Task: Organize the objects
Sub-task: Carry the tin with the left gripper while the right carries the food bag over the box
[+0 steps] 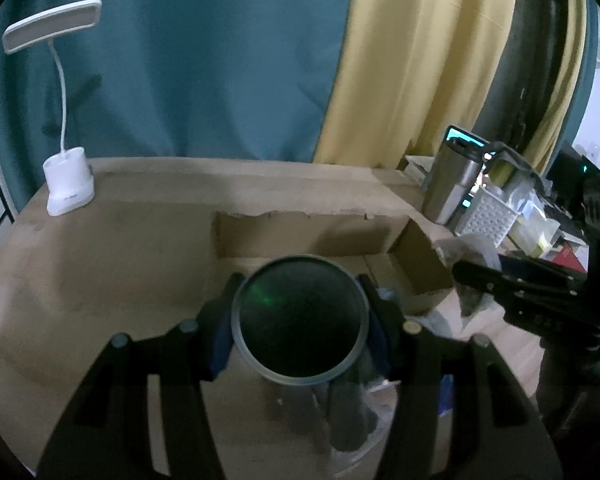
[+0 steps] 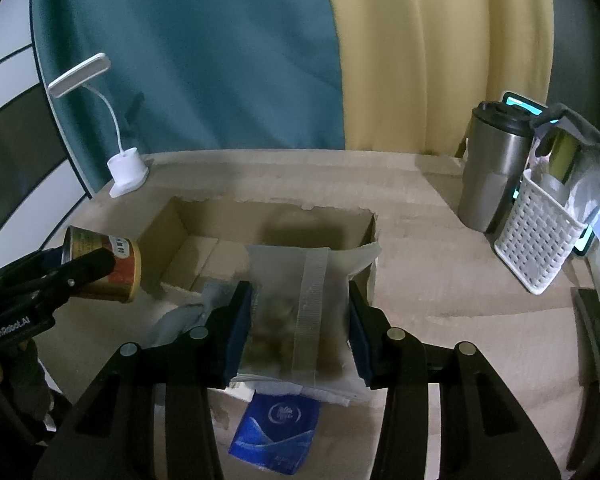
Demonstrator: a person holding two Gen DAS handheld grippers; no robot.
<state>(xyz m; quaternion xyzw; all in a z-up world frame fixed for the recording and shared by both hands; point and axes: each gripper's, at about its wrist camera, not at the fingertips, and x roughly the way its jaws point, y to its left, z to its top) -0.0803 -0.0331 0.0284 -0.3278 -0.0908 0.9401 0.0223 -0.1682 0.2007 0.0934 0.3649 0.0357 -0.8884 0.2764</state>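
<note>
Left gripper (image 1: 300, 320) is clamped on a round tin can (image 1: 300, 320), its pads pressed to both sides, the can's dark end facing the camera above the cardboard box (image 1: 320, 236) on the table (image 1: 100, 280). Right gripper (image 2: 300, 320) squeezes a translucent bag (image 2: 296, 300) of something yellowish, just over the box's near edge. Only the right view shows the can's red and gold label, plus a blue packet (image 2: 276, 436) lying below the bag. Both views catch the white lamp (image 1: 66, 184), the steel mug (image 2: 492, 168) and the white basket (image 2: 536, 240)
</note>
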